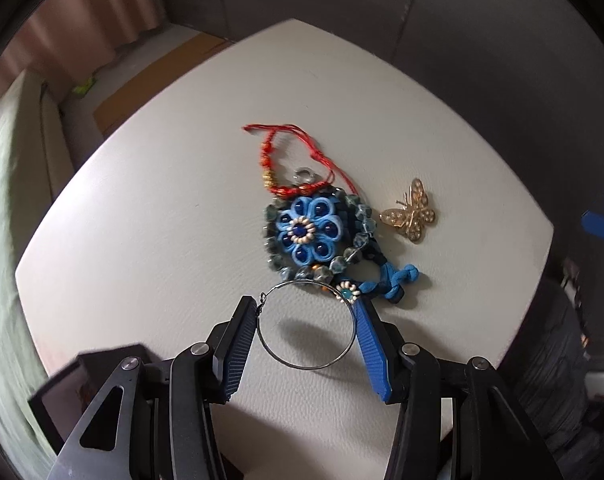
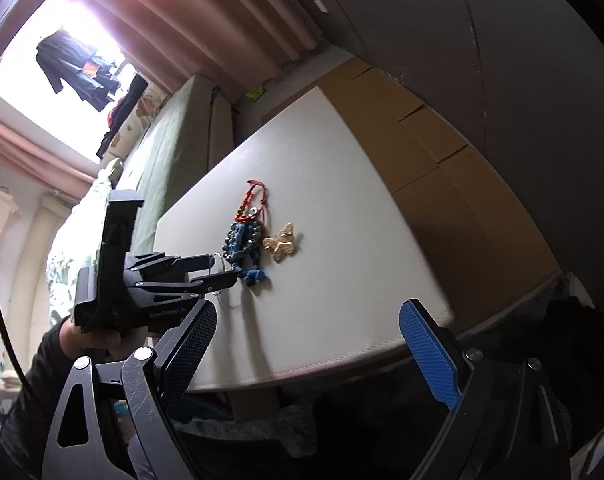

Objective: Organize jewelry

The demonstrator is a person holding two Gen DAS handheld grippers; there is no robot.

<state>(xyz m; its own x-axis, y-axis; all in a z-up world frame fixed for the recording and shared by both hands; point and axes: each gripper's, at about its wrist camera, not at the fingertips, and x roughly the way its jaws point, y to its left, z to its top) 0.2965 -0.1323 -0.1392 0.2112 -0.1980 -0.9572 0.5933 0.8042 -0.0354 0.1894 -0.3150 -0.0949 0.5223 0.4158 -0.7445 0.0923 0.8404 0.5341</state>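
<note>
My left gripper (image 1: 305, 308) is shut on a thin silver hoop earring (image 1: 306, 365), held across its width between the two fingers just above the white table (image 1: 142, 240). A small beaded flower charm (image 1: 347, 291) sits on the hoop by the right finger. Just ahead lie a blue flower bead bracelet (image 1: 307, 232), a red string bracelet (image 1: 286, 160) and a gold butterfly brooch (image 1: 411, 212). My right gripper (image 2: 305, 320) is open and empty, off the table's near edge. It sees the left gripper (image 2: 222, 268), the jewelry pile (image 2: 246, 248) and the butterfly (image 2: 280, 243).
A black box corner (image 1: 82, 392) sits at the lower left beside the left gripper. A green bed (image 2: 162, 140) lies left of the table. Cardboard sheets (image 2: 441, 152) lie on the floor beyond it. Table edges are close on all sides.
</note>
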